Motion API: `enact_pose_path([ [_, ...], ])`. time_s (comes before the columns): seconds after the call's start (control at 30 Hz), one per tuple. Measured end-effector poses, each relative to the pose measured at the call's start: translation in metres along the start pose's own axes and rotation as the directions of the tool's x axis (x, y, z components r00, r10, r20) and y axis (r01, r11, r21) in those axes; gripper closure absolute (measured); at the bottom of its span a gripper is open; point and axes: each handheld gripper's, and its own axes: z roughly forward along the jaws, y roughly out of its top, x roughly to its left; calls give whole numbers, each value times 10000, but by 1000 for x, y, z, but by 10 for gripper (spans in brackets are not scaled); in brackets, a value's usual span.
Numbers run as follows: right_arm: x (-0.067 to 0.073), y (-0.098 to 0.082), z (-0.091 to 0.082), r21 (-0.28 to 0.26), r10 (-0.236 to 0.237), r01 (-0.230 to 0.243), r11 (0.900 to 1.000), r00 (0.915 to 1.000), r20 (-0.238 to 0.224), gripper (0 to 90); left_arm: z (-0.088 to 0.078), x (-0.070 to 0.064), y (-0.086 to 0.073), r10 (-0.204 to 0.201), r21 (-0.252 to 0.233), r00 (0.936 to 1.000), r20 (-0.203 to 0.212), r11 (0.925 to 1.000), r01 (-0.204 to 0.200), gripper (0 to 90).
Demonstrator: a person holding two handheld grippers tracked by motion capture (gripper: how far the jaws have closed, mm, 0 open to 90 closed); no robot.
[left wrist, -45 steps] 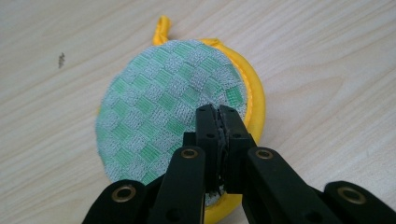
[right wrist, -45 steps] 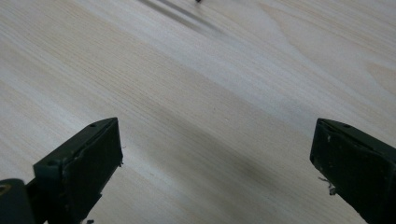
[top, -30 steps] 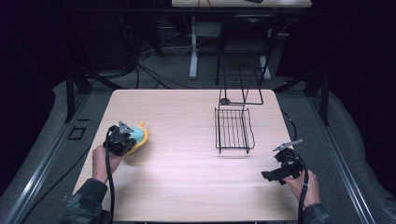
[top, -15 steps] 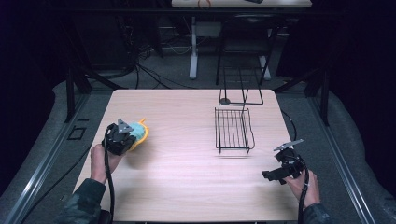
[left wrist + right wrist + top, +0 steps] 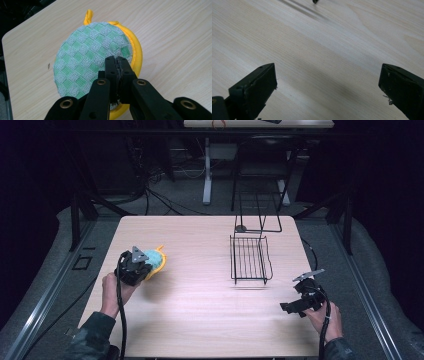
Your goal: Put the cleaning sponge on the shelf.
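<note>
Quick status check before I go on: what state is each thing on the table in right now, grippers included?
Left gripper: jaws shut on the pot holder's edge.
Pot holder: round, green checked, yellow trim, gripped at the table's left side; whether it is lifted is unclear.
Right gripper: jaws wide open, empty, over bare wood.
Wire rack: standing on the table, empty, untouched.

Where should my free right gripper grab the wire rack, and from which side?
Take the wire rack by its near rim wire, coming in from the person's side, where the open right gripper already sits. That edge faces the gripper as a thin straight bar, probably slim enough for the fingers to close around.
</note>
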Motion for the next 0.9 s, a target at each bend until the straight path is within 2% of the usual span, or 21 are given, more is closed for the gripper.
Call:
enact_pose_path([
  [0.27,1,1,2,93,-96,96,9999,10000,12,0,5,-8,7,122,6,9997,234,9999,-122,887],
  [0.47,2,1,3,186,-167,166,9997,9999,33,0,5,-15,11,314,-209,9990,311,9993,-307,888],
  [0.63,1,0,4,219,-170,170,9996,9999,-20,0,8,-19,17,445,-146,9978,497,9989,-438,887],
  [0.9,2,0,4,197,-252,252,9995,9997,-9,0,10,-27,27,576,-431,9964,622,9976,-549,887],
])
